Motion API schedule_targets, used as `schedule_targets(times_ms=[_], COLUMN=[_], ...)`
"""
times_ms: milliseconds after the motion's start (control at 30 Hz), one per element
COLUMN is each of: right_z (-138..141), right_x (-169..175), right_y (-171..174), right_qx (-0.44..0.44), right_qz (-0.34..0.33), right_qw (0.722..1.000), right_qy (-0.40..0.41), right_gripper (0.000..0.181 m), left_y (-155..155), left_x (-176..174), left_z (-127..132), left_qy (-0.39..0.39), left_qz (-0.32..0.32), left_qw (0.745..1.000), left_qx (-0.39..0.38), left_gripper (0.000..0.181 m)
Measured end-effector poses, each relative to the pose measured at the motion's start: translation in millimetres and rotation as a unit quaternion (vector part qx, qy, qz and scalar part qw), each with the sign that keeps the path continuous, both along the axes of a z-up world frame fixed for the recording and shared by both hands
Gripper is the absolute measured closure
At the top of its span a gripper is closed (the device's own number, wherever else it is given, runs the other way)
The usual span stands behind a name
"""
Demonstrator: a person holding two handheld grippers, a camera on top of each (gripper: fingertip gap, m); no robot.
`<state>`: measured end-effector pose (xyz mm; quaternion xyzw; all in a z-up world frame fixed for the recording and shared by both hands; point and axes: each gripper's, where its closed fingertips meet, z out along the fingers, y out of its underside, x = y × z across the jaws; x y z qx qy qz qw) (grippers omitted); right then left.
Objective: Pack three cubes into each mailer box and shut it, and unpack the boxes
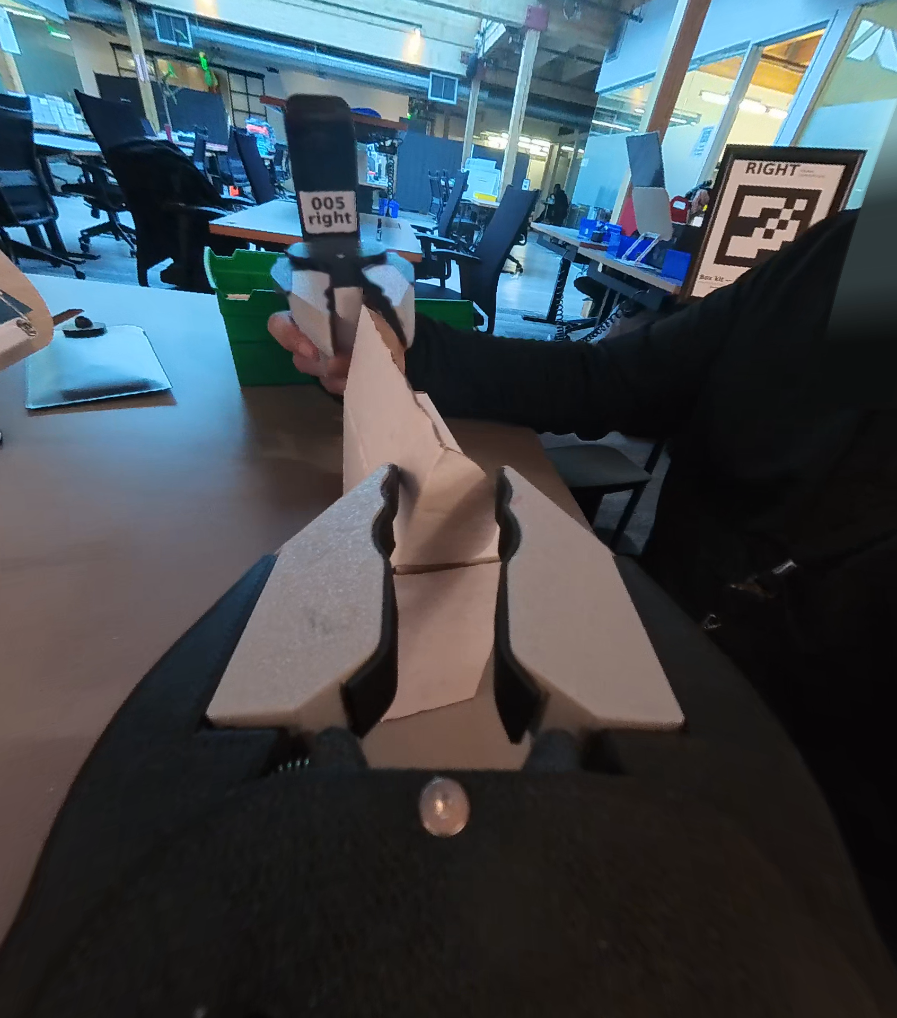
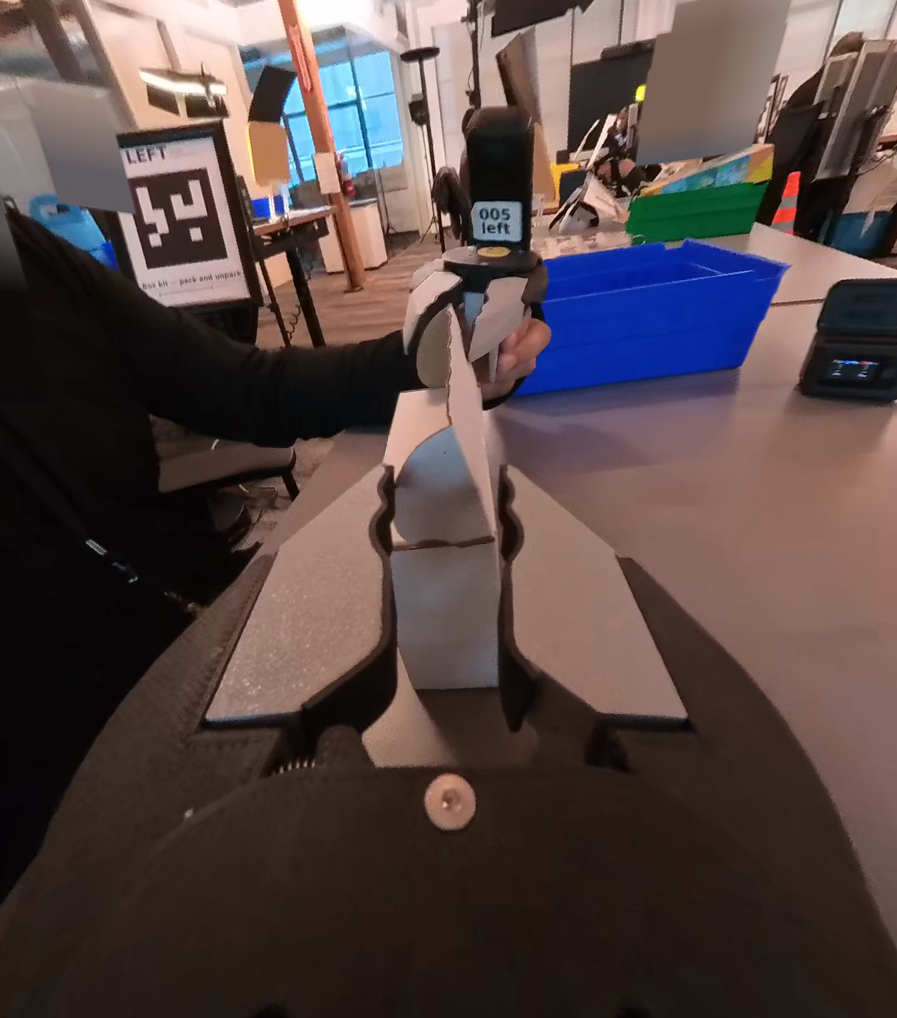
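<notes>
Currently, a white cardboard mailer box (image 1: 402, 440), unfolded with its flaps loose, is held in the air above the brown surface (image 1: 132, 496), spanning between both tools. Left gripper (image 1: 446, 485) is clamped on one end panel of the box; right gripper (image 2: 446, 485) is clamped on the opposite end. No cubes are visible in the box. In the left wrist view, a green plastic bin (image 1: 253, 325) stands on the surface behind the far hand; its contents cannot be seen. In the right wrist view, a blue plastic bin (image 2: 655, 319) sits on the surface beyond the box, interior hidden, with a small black device case (image 2: 870, 341) to its right.
</notes>
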<state>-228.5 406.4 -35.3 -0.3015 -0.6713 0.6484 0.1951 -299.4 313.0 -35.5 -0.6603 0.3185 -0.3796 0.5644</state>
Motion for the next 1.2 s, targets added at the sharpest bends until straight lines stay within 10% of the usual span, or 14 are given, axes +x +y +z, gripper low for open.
schedule_targets(times_ms=[867,1033,1200], right_z=[-16,-10,14], right_x=[5,7,11], right_y=[-17,-20,-26], right_qx=[0.151,0.088,0.059], right_qz=[-0.047,-0.033,-0.032], right_qw=[0.987,0.995,0.996], right_qy=[0.04,0.012,0.064], right_gripper=[0.155,0.124,0.153], left_y=[-12,-25,-22], left_x=[8,9,3], left_z=[-13,3,18], left_qy=[0.101,0.044,0.027], left_qz=[0.004,-0.034,-0.008], left_qw=[0.994,0.998,0.997], left_qx=[0.049,0.041,0.078], left_gripper=[0.149,0.145,0.177])
